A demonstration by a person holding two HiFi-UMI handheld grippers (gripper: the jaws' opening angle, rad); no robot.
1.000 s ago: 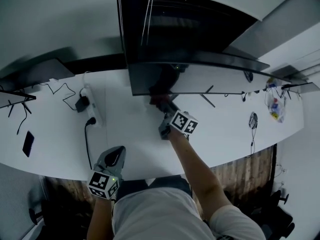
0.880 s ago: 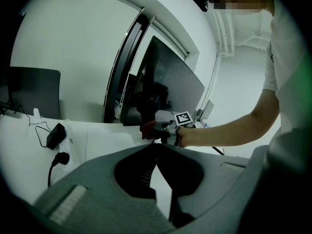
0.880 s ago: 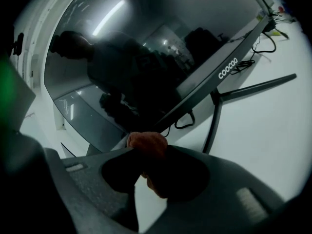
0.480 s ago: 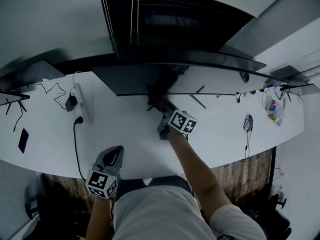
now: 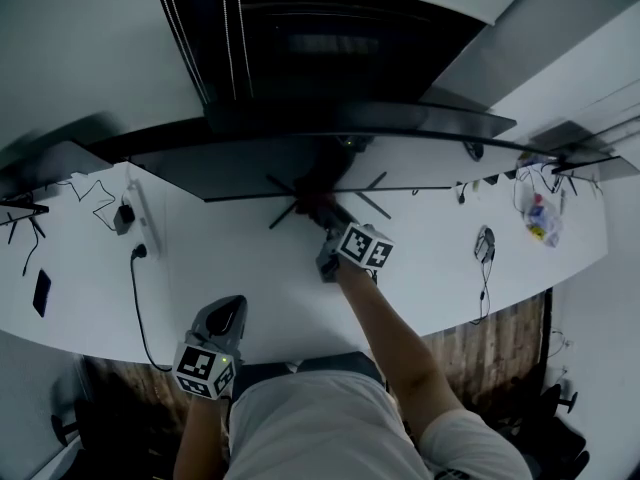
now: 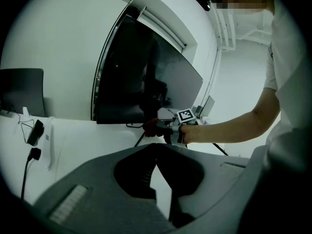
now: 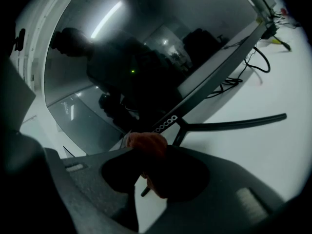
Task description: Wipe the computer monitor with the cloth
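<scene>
Rightward along the monitor's (image 5: 330, 58) lower edge went the right gripper (image 5: 322, 226), pinching the red cloth (image 7: 145, 141); screen (image 7: 97, 82) spans left-right just beyond; left gripper (image 6: 156, 147) closed, empty, well nearer

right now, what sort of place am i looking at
Probably an office or lab workstation: a long white desk, a wide dark monitor, and a power strip with plugged-in cables.

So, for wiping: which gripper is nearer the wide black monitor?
Right: right gripper holds a reddish cloth at the monitor's lower edge; left gripper hangs by the white desk's near edge.
</scene>
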